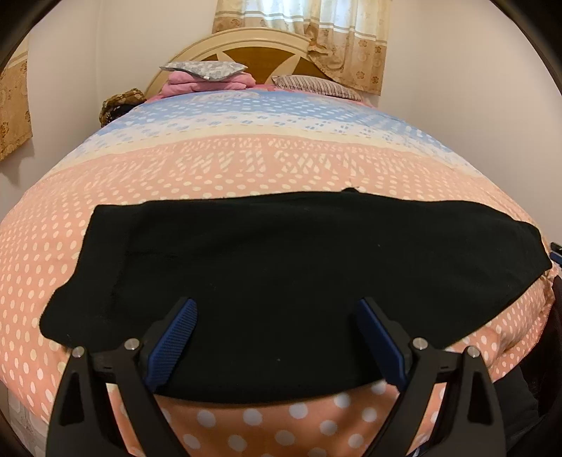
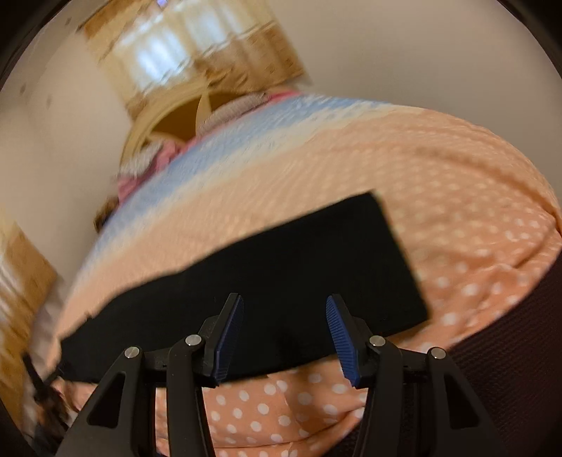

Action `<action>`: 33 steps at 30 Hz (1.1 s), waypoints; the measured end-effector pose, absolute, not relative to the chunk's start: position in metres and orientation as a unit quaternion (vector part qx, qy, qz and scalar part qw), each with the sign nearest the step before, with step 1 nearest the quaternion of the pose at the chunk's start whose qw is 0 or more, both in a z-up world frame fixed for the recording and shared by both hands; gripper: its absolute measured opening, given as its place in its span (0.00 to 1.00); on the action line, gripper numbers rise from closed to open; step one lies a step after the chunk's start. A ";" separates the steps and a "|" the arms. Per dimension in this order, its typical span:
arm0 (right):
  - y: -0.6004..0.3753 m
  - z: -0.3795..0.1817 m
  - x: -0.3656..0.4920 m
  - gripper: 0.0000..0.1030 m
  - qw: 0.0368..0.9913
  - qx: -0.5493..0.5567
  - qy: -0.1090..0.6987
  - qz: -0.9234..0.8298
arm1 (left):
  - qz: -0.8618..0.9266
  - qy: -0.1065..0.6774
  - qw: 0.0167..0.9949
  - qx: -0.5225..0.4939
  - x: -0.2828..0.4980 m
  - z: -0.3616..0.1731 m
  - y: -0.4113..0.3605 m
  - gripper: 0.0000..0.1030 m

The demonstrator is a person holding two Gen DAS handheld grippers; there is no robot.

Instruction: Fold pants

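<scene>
Black pants lie flat across the bed as a long band, one leg laid over the other. My left gripper is open and empty, its blue pads above the near edge of the pants. In the blurred, tilted right wrist view the pants end in a squared edge at the right. My right gripper is open and empty, hovering over their near edge.
The bed cover is pink with white dots and a blue band further back. Folded pink cloth and a grey pillow sit at the headboard, with a striped pillow beside. Curtains hang behind. A dark ribbed cloth is at the right.
</scene>
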State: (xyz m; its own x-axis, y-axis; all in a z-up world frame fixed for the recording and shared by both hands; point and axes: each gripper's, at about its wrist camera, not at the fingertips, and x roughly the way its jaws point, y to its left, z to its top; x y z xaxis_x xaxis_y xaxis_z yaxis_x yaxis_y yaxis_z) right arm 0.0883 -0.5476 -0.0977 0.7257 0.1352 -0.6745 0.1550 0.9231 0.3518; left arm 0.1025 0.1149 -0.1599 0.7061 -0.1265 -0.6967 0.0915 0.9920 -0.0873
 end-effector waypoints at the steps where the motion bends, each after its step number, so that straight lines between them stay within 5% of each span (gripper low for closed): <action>1: -0.545 -0.109 0.096 0.50 0.899 0.195 0.391 -0.015 | -0.059 0.379 0.923 -0.019 0.102 -0.160 0.114 0.92; 6: -0.551 -0.123 0.100 0.50 0.879 0.229 0.417 -0.035 | -0.051 0.381 0.923 -0.016 0.098 -0.159 0.121 0.92; 13: -0.468 -0.086 0.097 0.50 0.907 0.158 0.388 0.033 | -0.003 0.369 0.929 -0.013 0.096 -0.156 0.162 0.92; 20: -0.325 -0.108 0.106 0.50 0.885 0.046 0.432 0.169 | 0.043 0.367 0.929 -0.007 0.098 -0.164 0.193 0.92; 29: -0.291 -0.105 0.107 0.50 0.884 -0.008 0.430 0.183 | 0.070 0.365 0.926 -0.058 0.096 -0.166 0.241 0.92; 31: -0.279 -0.101 0.105 0.50 0.887 -0.009 0.417 0.199 | 0.056 0.365 0.927 -0.071 0.094 -0.166 0.247 0.90; 33: -0.262 -0.101 0.110 0.50 0.885 -0.012 0.412 0.217 | 0.042 0.363 0.928 -0.071 0.094 -0.166 0.246 0.74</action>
